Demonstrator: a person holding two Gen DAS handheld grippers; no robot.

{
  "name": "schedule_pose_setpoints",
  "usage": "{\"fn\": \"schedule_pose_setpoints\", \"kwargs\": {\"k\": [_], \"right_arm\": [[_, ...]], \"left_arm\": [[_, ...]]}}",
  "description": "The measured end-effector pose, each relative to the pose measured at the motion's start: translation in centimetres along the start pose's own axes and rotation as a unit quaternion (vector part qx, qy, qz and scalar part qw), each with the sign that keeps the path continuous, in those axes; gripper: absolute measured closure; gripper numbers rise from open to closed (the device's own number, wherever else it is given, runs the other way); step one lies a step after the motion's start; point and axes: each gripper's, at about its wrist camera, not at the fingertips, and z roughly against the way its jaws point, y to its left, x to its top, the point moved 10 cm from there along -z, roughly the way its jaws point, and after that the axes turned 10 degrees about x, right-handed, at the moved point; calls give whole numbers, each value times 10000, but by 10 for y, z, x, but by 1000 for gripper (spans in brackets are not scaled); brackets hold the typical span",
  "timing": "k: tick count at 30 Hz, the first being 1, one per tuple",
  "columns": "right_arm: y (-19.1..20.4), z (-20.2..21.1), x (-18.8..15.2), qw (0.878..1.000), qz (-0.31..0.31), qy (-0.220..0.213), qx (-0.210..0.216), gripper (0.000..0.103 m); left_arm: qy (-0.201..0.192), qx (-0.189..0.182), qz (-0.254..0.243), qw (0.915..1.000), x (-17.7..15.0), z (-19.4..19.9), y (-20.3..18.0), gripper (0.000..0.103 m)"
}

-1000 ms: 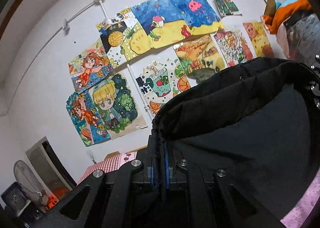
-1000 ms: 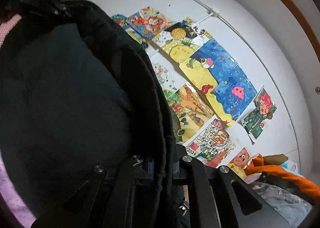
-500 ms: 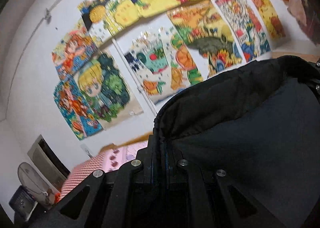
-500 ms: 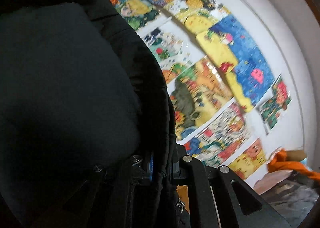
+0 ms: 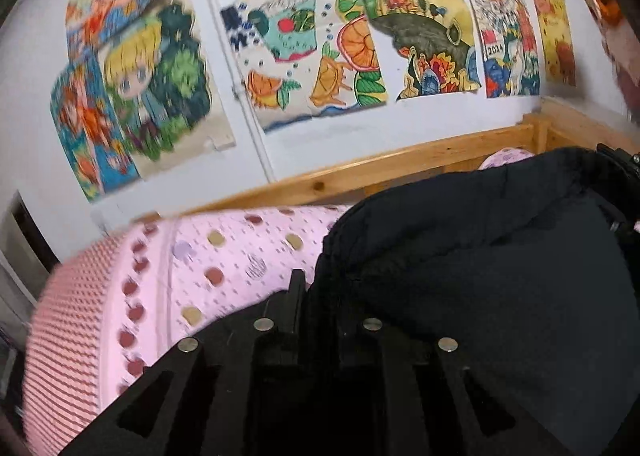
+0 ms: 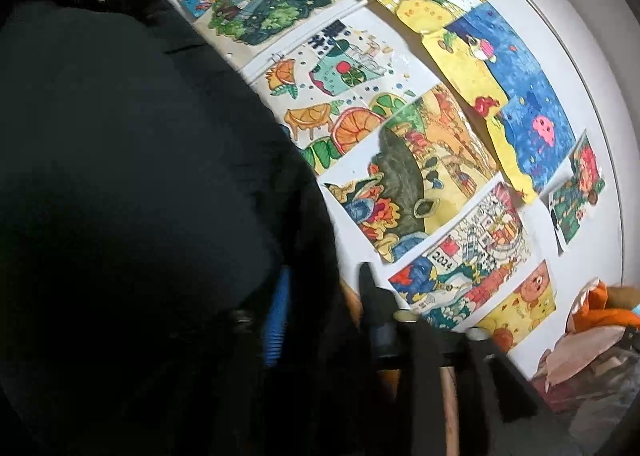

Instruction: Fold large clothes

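Now the black padded jacket (image 5: 500, 256) lies low over the pink dotted bedsheet (image 5: 224, 256), its thick hem running into the left gripper (image 5: 320, 288); the jaws have just been easing apart with the hem between them, and whether the pads press it I cannot tell. Meanwhile the right gripper (image 6: 324, 296) has just been opening, its blue-padded finger (image 6: 278, 316) and bare finger standing apart with the jacket's edge loose between them, children's drawings (image 6: 420, 160) covering the wall beyond.
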Motion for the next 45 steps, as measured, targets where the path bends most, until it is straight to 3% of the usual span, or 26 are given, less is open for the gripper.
{"fn": "schedule_pose_setpoints", "kwargs": {"k": [1,3,5,7,10,12,15,19,21,24,30,33,45], "right_arm": [[-4,0,1,10000,-37,-19,15,54],[-10,3,0,9999,-131,-59,6,38],[-20,6,-1,9995,-301,-87,-59,26],[-30,8,-1,9986,-515,-113,-23,21],[-43,27,1,9954,-874,-383,105,20],[-52,45,4,9911,-1146,-659,159,8],[-58,64,4,9832,-1549,-883,382,4],[-49,78,2,9607,-2207,-1067,1301,3],[-39,78,-1,9336,-2682,-1118,2099,3],[-26,59,-18,9070,-3185,-777,2642,3],[5,13,-56,8840,-3546,-19,3045,3],[11,-2,-68,8825,-3648,243,2958,3],[0,-66,-87,9015,-3492,1029,2341,3]], "left_arm": [[47,-95,93,9999,-2,0,2,87],[21,-252,259,9993,-4,5,6,74],[-154,-303,391,9987,-1,14,12,22],[-524,-198,601,9966,8,32,22,8],[-609,-379,792,9943,15,52,26,8],[-642,-455,876,9930,15,64,28,8],[-705,-588,849,9922,9,78,26,6],[-703,-771,632,9925,-16,90,16,6],[-653,-861,534,9927,-27,92,11,6],[-473,-1128,248,9922,-43,88,-4,6],[-107,-1428,44,9897,-52,64,-27,5],[-100,-1404,60,9900,-43,46,-36,1],[570,-1319,536,9882,-26,-31,-41,0]]}}
